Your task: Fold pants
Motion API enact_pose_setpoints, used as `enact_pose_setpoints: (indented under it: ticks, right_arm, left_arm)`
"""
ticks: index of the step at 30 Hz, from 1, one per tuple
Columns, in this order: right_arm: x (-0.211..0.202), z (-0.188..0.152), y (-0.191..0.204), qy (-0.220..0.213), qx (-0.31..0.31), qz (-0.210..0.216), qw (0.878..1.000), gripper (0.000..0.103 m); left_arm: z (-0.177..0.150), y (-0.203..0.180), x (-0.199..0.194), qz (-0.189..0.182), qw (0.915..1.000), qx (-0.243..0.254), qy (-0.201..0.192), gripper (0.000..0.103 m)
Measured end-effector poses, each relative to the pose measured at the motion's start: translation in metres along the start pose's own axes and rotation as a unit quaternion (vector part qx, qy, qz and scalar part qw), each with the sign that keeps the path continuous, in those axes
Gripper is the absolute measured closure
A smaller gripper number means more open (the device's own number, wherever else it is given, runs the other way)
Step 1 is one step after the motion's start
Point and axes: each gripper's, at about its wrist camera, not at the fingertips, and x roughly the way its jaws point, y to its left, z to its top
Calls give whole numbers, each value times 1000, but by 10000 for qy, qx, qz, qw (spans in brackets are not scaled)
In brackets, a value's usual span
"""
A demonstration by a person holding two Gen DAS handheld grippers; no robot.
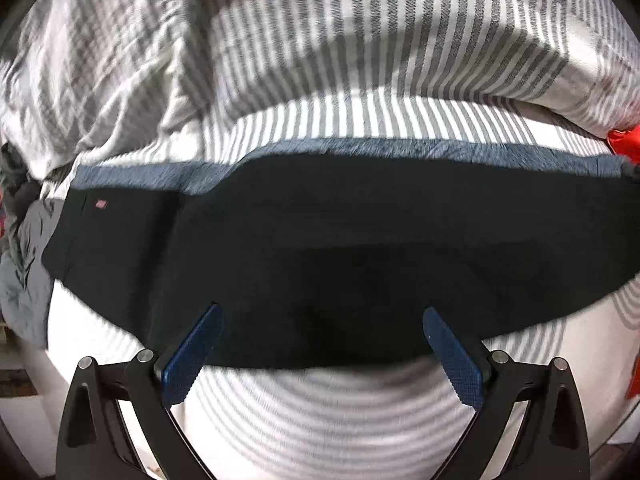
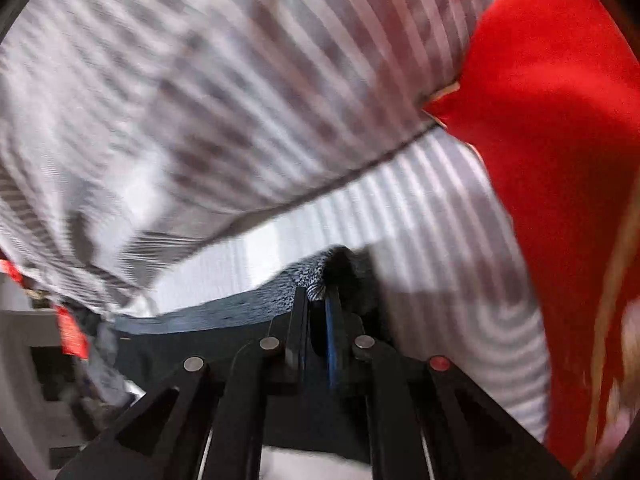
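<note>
Across the striped bedding (image 1: 360, 120), 9 to 3 o'clock, dark pants (image 1: 320, 240) lie as one long band. Left gripper (image 1: 320, 312) spread, empty; right gripper (image 2: 318, 300) clamps the pants' end. Crosswise folds apparently remain.

No text, brand, number or sign can be read in either view. The only mark is a small pinkish tag (image 1: 100, 203) on the dark pants (image 1: 320, 248), far to the left of and beyond the left tool; it is too small and blurred to read.
</note>
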Motion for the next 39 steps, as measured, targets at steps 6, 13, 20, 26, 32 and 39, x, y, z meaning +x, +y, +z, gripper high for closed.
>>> enact_pose_setpoints:
  ticks: [6, 13, 20, 26, 32, 39]
  right_arm:
    - [15, 5, -15, 98, 259, -173, 9995, 79]
    - [-35, -20, 18, -345, -98, -567, 9978, 53]
    - [18, -74, 31, 353, -656, -967, 9925, 59]
    - [6, -87, 40, 88, -843, -1212, 9890, 60]
    - [-4, -118, 68, 79, -601, -1153, 9915, 58]
    - [39, -168, 140, -48, -716, -1101, 9913, 49]
  left_arm:
    - [18, -10, 5, -78, 10000, 19, -37, 2]
    - [32, -1, 11, -210, 9994, -266, -20, 2]
    - [16, -29, 46, -5, 9992, 377, 115, 2]
    - [17, -9, 43, -250, 9993, 217, 170, 1]
    - [44, 68, 10, 192, 9979, 115, -601, 1]
    - [67, 173, 79, 1097, 9936, -214, -147, 1]
